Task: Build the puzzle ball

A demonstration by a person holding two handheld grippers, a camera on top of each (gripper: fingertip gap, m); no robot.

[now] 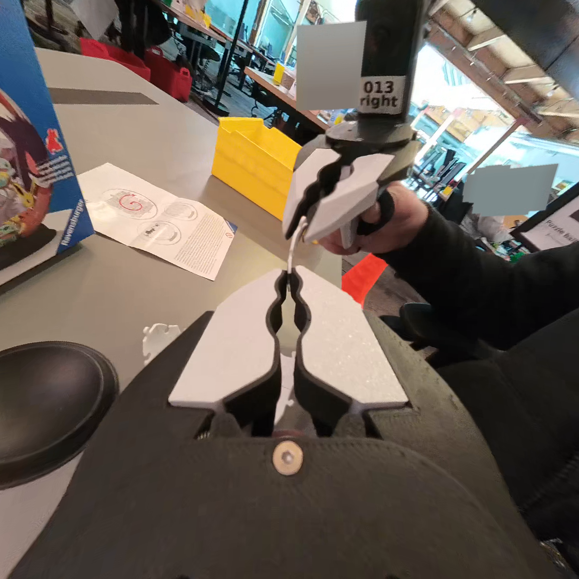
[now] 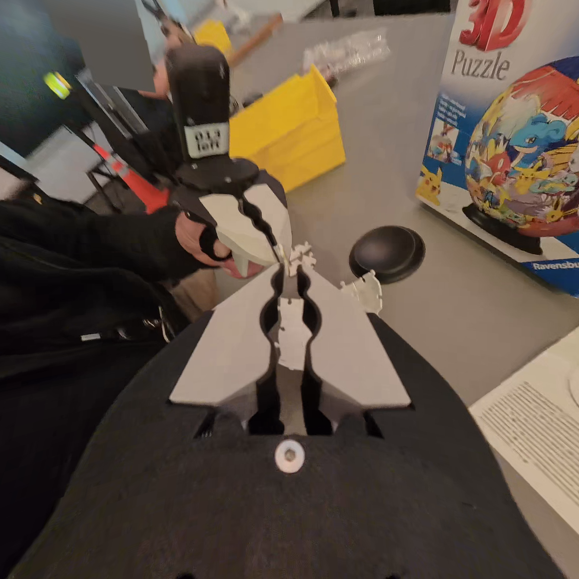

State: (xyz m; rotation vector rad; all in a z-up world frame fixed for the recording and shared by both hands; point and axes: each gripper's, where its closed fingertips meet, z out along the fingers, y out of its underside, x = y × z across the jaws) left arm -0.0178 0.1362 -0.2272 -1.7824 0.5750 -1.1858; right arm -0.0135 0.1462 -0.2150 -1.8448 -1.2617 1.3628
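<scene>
On the grey counter (image 1: 131, 300) an open yellow plastic bin (image 1: 253, 169) stands far from the camera. An orange traffic cone (image 2: 131, 178) stands on the floor beyond the counter edge. Long wooden worktables (image 1: 282, 91) fill the far background.

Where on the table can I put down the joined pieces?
Bare grey tabletop lies between the yellow plastic bin, the round black stand and the blue puzzle box. A smaller bare patch sits between the folded instruction sheet and the stand. Crowded: where both claws meet, over loose white puzzle pieces.
</scene>
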